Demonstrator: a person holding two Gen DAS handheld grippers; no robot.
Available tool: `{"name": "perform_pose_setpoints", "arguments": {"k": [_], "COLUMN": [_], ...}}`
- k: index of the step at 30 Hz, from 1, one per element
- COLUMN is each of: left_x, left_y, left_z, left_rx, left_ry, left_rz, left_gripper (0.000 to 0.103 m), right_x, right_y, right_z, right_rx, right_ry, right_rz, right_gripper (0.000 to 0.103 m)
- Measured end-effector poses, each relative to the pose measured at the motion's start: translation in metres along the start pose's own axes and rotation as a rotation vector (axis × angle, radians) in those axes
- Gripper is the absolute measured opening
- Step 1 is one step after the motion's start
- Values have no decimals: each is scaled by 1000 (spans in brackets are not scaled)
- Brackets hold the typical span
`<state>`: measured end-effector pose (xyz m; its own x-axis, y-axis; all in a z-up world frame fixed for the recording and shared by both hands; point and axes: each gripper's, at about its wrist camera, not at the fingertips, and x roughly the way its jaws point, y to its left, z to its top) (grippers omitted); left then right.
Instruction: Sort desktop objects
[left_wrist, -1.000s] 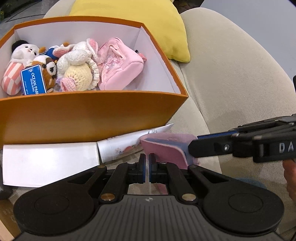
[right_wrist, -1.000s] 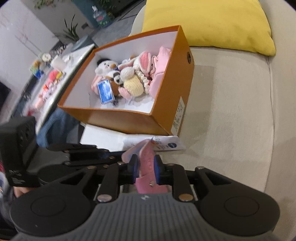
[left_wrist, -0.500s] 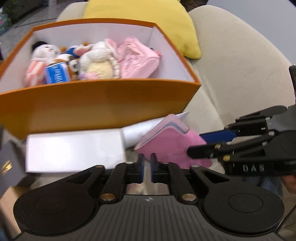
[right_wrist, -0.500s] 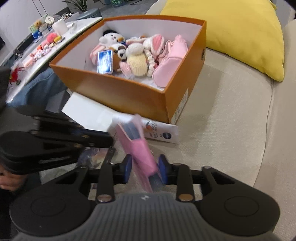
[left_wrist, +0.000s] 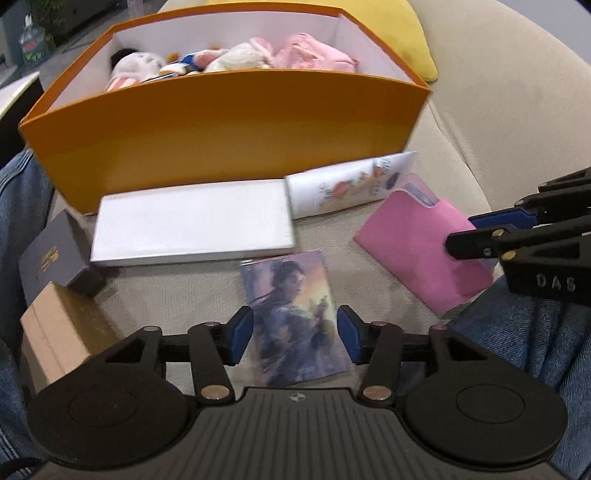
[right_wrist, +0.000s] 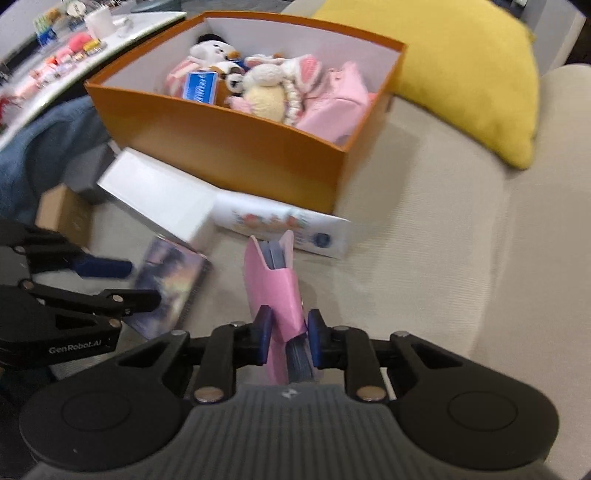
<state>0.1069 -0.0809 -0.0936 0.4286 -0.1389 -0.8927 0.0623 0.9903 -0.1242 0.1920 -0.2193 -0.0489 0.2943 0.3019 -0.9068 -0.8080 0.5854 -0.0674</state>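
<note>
A pink card sleeve (right_wrist: 275, 284) with grey cards inside stands on edge between the fingers of my right gripper (right_wrist: 287, 332), whose jaws are closing on it. In the left wrist view the sleeve (left_wrist: 413, 251) hangs low over the sofa with the right gripper (left_wrist: 461, 234) at its right end. My left gripper (left_wrist: 294, 334) is opening, its blue pads apart on either side of a picture card (left_wrist: 291, 284) that lies flat on the cushion. An orange box (left_wrist: 221, 122) of plush toys stands behind.
A flat white box (left_wrist: 192, 221) and a printed tube carton (left_wrist: 347, 188) lie against the orange box's front. A small dark box (left_wrist: 55, 254) and a cardboard box (left_wrist: 59, 336) sit at the left. A person's jeans flank the cushion. A yellow pillow (right_wrist: 461, 66) lies behind.
The left jaws went from shut to wide apart and drew away from the pink sleeve; the picture card now shows beneath them. The right gripper rolled, tilting the sleeve lower.
</note>
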Motion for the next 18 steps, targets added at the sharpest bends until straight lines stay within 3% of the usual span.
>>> {"name": "perform_pose_setpoints", "arguments": {"k": [9, 15, 18], "left_x": [16, 27, 29], "left_y": [-29, -43, -45], "left_z": [5, 1, -4], "left_rx": [64, 153, 174], "left_ry": [61, 77, 69], "left_rz": [118, 264, 282], "left_gripper": [63, 71, 73], "right_x": [0, -1, -2], "right_y": [-3, -5, -6], "right_z": [-1, -2, -3], "right_rx": [12, 11, 5], "right_ry": [-6, -11, -14], "right_rz": [25, 42, 47], "right_gripper": [22, 22, 22]}}
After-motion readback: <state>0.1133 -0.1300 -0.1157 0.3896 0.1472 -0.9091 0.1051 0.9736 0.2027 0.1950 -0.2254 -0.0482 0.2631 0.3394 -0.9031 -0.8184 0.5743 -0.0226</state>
